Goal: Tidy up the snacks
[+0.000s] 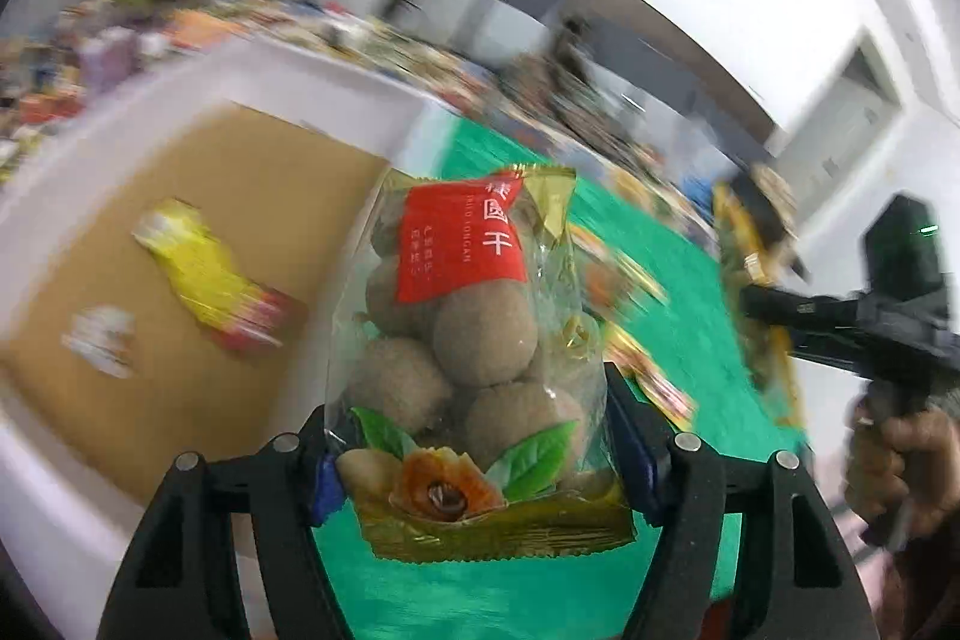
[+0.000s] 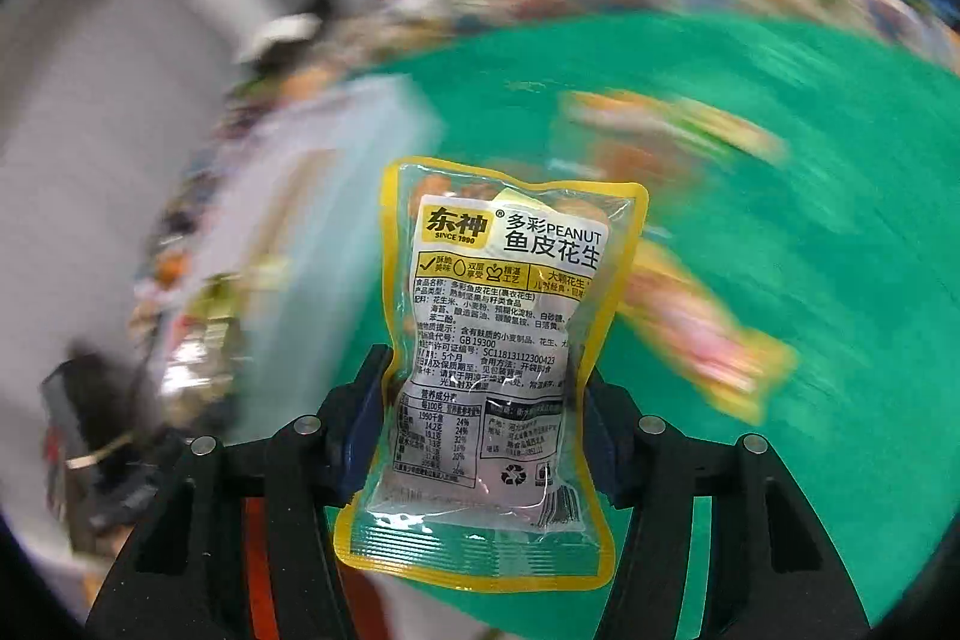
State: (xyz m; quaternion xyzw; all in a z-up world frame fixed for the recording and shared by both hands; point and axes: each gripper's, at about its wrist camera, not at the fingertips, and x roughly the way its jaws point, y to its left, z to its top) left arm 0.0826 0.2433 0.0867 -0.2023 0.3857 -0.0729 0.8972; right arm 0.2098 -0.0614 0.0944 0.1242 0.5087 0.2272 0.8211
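My left gripper (image 1: 474,436) is shut on a clear bag of dried longans (image 1: 462,340) with a red label, held upright above the green table (image 1: 540,598). My right gripper (image 2: 483,418) is shut on a yellow-edged peanut packet (image 2: 492,340), held above the green table (image 2: 810,220). The right gripper and the hand holding it also show at the right of the left wrist view (image 1: 852,316), with the peanut packet (image 1: 762,292) seen edge-on.
A white-walled box with a cardboard floor (image 1: 198,244) lies left of the green table; a yellow snack packet (image 1: 210,280) and a white one (image 1: 99,340) lie in it. Several blurred snack packets (image 2: 696,322) lie on the green cloth. Cluttered tables stand behind.
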